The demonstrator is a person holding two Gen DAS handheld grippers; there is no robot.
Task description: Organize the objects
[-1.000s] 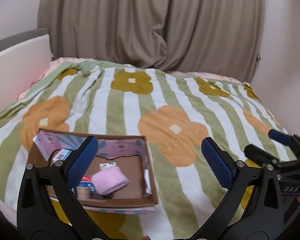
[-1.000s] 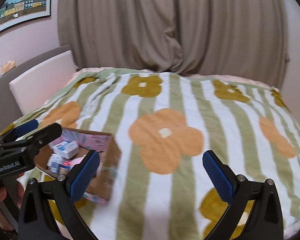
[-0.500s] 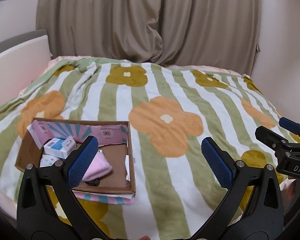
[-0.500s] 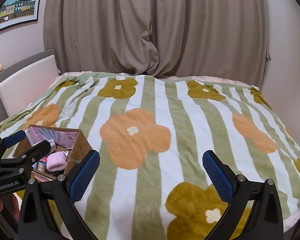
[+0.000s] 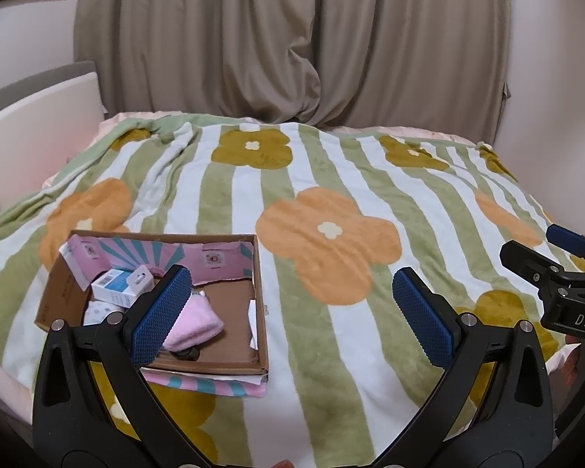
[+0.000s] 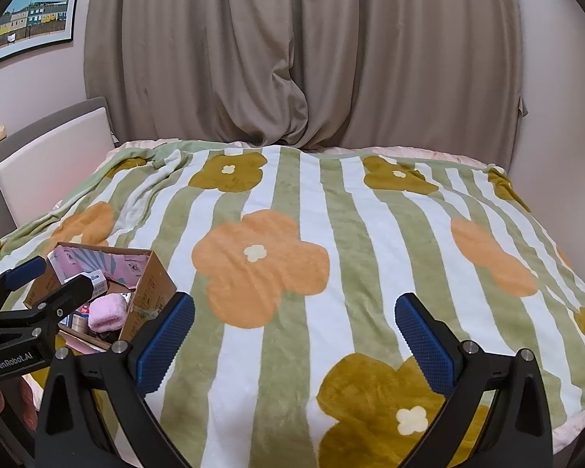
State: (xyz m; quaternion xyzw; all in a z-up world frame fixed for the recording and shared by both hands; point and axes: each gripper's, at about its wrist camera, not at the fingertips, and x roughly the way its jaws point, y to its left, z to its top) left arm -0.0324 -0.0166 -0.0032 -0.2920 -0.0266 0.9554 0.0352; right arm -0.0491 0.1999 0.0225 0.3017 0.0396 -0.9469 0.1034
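Both claws — left claw, right claw — agape above blanket

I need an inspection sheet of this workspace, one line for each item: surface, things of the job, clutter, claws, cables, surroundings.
Surface: bed under a striped flower blanket, wrinkled at its far left.
Job's things: open cardboard box on the blanket's near left holds a pink rolled cloth and a white-blue carton.
Clutter: nothing seen outside the box.
Claws: left claw open, empty; right claw open, empty.
Cables: nothing seen.
Surroundings: beige curtain, framed picture, headboard at left.
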